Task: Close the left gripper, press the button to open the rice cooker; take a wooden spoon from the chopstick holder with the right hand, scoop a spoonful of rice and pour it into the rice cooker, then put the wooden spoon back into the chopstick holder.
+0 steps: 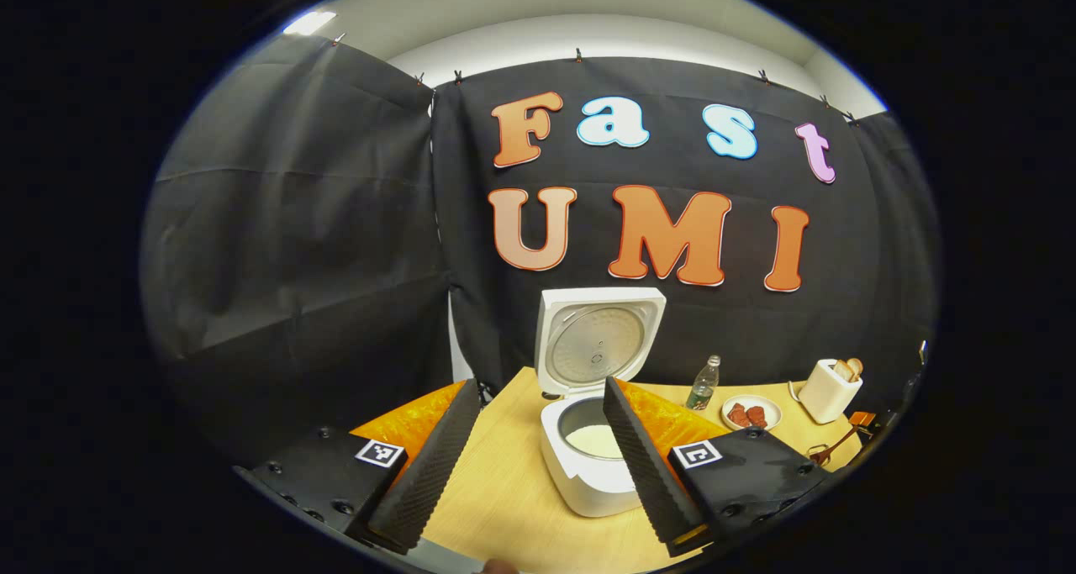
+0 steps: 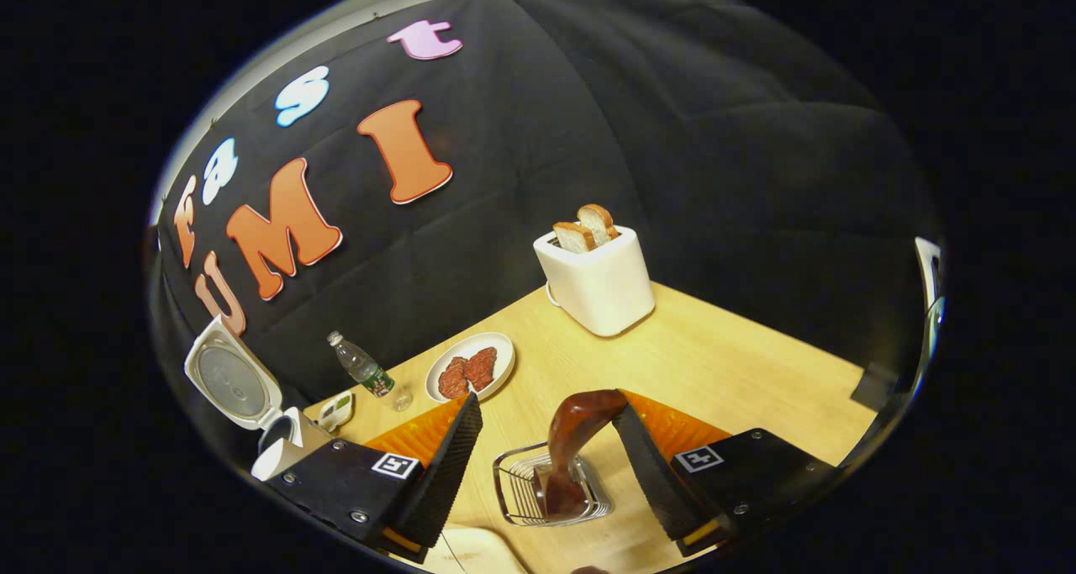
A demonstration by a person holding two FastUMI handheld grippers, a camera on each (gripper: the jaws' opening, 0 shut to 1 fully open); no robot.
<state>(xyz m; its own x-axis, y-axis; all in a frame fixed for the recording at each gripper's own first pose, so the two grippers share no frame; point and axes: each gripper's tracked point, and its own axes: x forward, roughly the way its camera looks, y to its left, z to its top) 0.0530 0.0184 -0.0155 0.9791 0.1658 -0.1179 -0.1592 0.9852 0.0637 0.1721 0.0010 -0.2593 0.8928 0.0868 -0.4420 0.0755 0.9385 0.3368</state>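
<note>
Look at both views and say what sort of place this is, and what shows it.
Probably a mock kitchen counter set up in a cloth-walled booth: an open rice cooker, a toaster holding bread slices and a plate of meat all stand on a wooden table.

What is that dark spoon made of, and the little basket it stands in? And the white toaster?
The spoon looks like dark wood with a smooth, slightly glossy finish: reddish brown, with a soft sheen on its curve. The holder looks like shiny metal wire: thin silvery bars with gaps between them. The toaster is probably matte white plastic, though painted metal could look the same.
</note>
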